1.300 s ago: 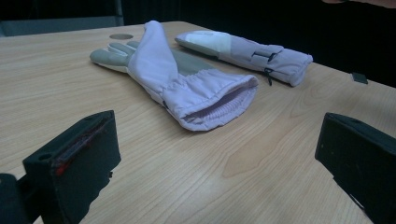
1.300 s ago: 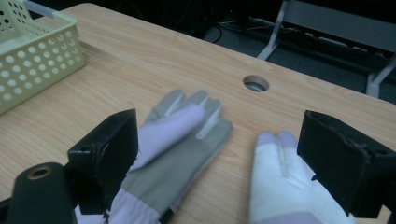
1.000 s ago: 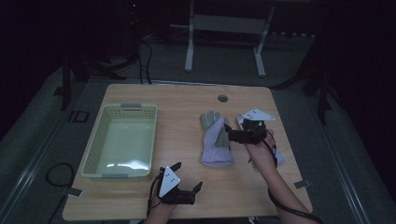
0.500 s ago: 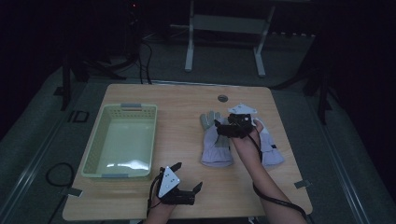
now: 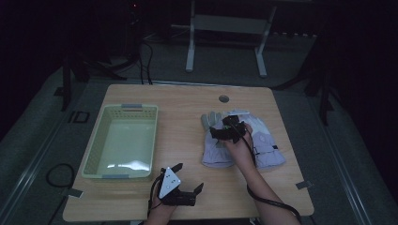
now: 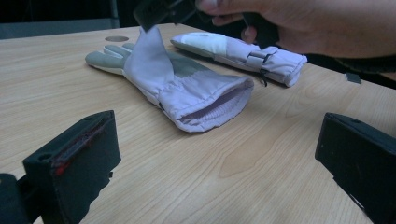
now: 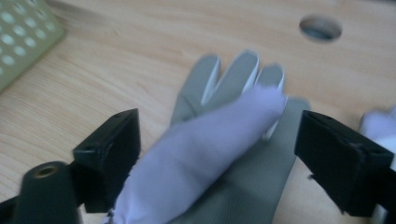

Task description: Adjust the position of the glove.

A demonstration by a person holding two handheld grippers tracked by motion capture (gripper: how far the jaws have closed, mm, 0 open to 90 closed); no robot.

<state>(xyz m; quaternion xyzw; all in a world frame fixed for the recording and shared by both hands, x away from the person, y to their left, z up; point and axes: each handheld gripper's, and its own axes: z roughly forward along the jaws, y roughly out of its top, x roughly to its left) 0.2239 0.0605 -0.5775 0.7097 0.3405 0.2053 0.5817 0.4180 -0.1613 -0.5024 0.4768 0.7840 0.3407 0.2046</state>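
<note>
Right gripper (image 5: 217,132) hovers spread over the near glove (image 5: 217,143), set to grab; left gripper (image 5: 188,176), spread, waits beside the basket (image 5: 123,108).

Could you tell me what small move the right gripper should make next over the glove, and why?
Probably close the jaws: the right gripper is open and straddles the raised thumb of the near glove, which lies flat on the table.
</note>
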